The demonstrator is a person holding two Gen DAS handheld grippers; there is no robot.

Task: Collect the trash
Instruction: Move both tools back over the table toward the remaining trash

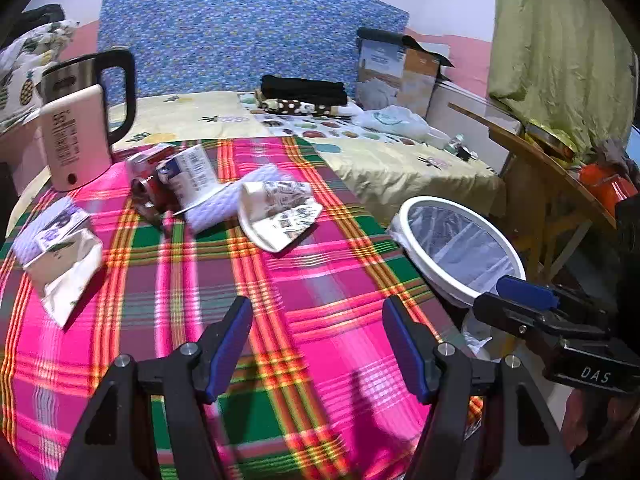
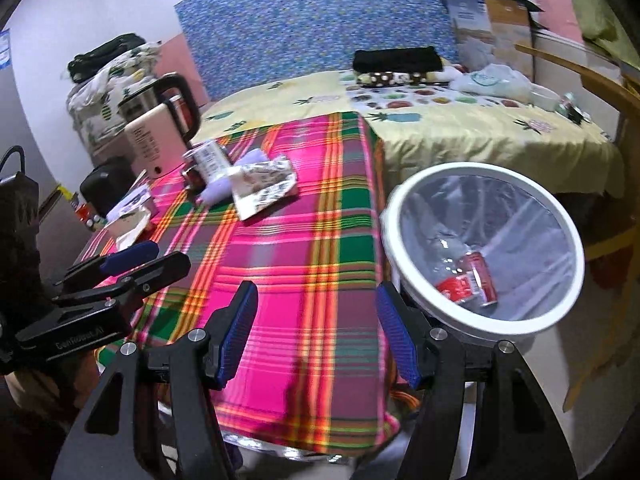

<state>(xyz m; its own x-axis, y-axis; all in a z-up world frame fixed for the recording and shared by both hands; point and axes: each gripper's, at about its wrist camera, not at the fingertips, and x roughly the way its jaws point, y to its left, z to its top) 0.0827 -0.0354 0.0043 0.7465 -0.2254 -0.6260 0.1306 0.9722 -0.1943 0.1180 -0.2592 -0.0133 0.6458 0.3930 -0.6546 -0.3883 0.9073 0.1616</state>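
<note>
Trash lies on a pink and green plaid cloth (image 1: 320,280): a crumpled printed paper wrapper (image 1: 280,212), a white carton with a barcode (image 1: 188,176) beside a crushed red can (image 1: 146,196), and torn white packaging (image 1: 60,248) at the left. A white-rimmed bin with a clear liner (image 1: 460,248) stands off the table's right edge; in the right wrist view (image 2: 484,240) it holds crushed red cans (image 2: 472,280). My left gripper (image 1: 318,348) is open and empty above the cloth. My right gripper (image 2: 318,336) is open and empty above the cloth, next to the bin.
A pink electric kettle (image 1: 76,136) stands at the table's back left. A bed with a yellow sheet (image 1: 400,160), folded clothes and a plastic bag is behind. A wooden table (image 1: 552,172) stands at the right. A cardboard box (image 1: 396,72) is at the back.
</note>
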